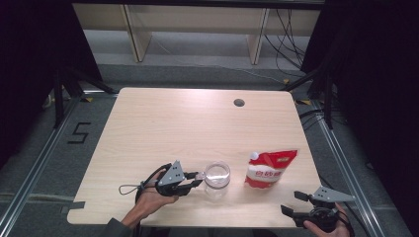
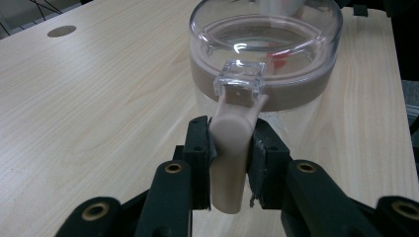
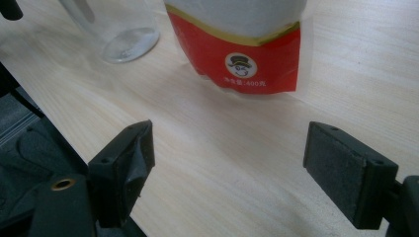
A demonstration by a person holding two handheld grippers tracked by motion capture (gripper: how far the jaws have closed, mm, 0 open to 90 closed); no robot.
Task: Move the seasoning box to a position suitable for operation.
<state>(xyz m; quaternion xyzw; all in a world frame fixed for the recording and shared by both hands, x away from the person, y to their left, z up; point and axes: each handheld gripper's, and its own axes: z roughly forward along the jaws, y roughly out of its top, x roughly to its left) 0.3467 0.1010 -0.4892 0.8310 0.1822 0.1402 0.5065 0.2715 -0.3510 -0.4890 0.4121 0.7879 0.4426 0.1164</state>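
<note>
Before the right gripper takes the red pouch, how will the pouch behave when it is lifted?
The pouch looks like soft film, so it will probably bend and sag between the jaws. It appears full at the bottom, so it is likely rather heavy for its size. It stands upright on the table, so a sideways push may tip it.

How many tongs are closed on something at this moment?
1. The left tongs, at the table's near-left, are closed on the beige latch of the clear jar. The right tongs, at the near-right corner, are open with nothing between them.
</note>
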